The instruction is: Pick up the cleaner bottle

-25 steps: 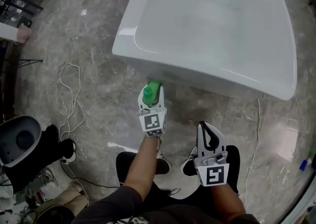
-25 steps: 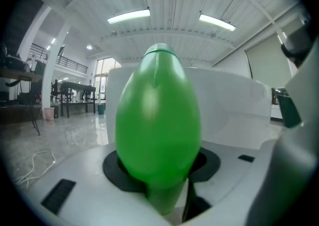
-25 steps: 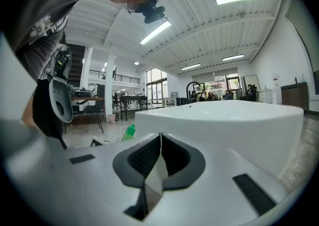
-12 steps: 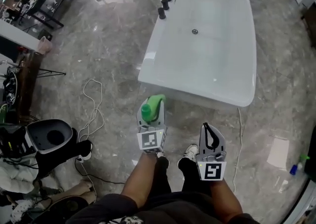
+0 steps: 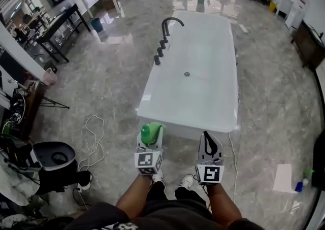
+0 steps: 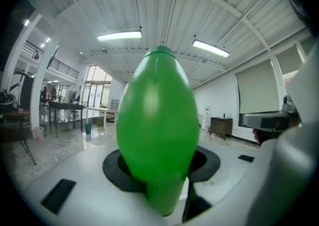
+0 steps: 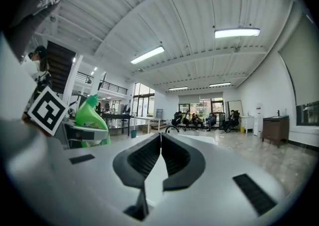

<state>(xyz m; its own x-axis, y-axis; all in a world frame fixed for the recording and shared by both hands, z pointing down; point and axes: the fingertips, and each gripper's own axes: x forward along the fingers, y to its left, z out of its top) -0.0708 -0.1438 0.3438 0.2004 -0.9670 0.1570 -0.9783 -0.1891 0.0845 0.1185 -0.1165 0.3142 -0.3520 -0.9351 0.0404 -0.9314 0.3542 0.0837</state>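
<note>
My left gripper (image 5: 153, 136) has its jaws about half apart and pressed on the green cleaner bottle (image 6: 157, 130), which fills the space between them. The bottle is in the air in front of my body, well above the marble floor (image 5: 101, 81). My right gripper (image 7: 160, 156) has its jaws together and carries nothing; it hangs just beside the left one. So I judge the picking up is practically done, since the bottle is off the ground and in a firm hold. The next move, I think, only asks me to keep the squeeze even, because the body is smooth and rounded and could slide out if I loosen. Ahead stands a white bathtub (image 5: 203, 102) with a black faucet (image 5: 170, 22) at its far left rim; it is near but not in my way. At my left a white cable (image 5: 94, 135) lies on the floor beside a grey round machine (image 5: 55, 157), and I should not step into it. Far to the right, a small blue bottle (image 5: 298, 187) and a sheet of paper (image 5: 283, 178) are well apart from me.
</note>
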